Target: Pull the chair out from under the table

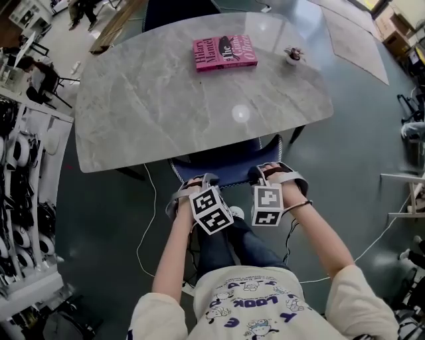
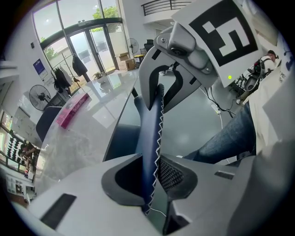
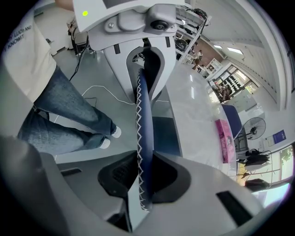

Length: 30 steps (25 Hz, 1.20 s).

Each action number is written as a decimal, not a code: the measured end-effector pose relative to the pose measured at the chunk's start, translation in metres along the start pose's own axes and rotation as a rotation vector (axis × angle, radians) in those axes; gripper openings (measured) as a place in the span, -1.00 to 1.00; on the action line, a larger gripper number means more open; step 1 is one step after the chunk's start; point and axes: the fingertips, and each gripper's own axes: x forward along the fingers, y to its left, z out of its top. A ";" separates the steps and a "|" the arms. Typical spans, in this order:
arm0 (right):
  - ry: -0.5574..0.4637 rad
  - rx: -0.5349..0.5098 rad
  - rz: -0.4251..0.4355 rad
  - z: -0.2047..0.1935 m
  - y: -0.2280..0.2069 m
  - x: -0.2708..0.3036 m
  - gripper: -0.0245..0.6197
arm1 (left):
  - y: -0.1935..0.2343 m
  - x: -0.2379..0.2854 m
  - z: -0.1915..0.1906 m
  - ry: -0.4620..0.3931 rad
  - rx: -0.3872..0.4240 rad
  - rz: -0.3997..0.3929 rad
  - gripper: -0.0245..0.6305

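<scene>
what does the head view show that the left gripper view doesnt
Head view only: the person's forearms and the left gripper from outside. Left gripper view only: its pads pressed on the stitched edge of the chair back, and glass doors behind. Both: the marble table, pink book, right gripper on the same chair back.

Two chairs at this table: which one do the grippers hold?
The near chair, by the person: left gripper and right gripper both pinch its stitched backrest. The far chair is untouched.

I see a glossy, marble-look table (image 1: 133,119) top and a matt navy chair (image 1: 229,166) back, leather-like, white-stitched.
</scene>
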 end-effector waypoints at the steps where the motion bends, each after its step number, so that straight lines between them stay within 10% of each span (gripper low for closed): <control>1: -0.005 -0.003 0.003 0.001 0.002 -0.001 -0.70 | -0.002 -0.001 -0.001 0.004 -0.001 0.001 -0.64; 30: -0.021 -0.010 0.057 0.015 0.117 -0.036 -0.70 | -0.115 -0.027 -0.032 0.032 -0.040 0.003 -0.63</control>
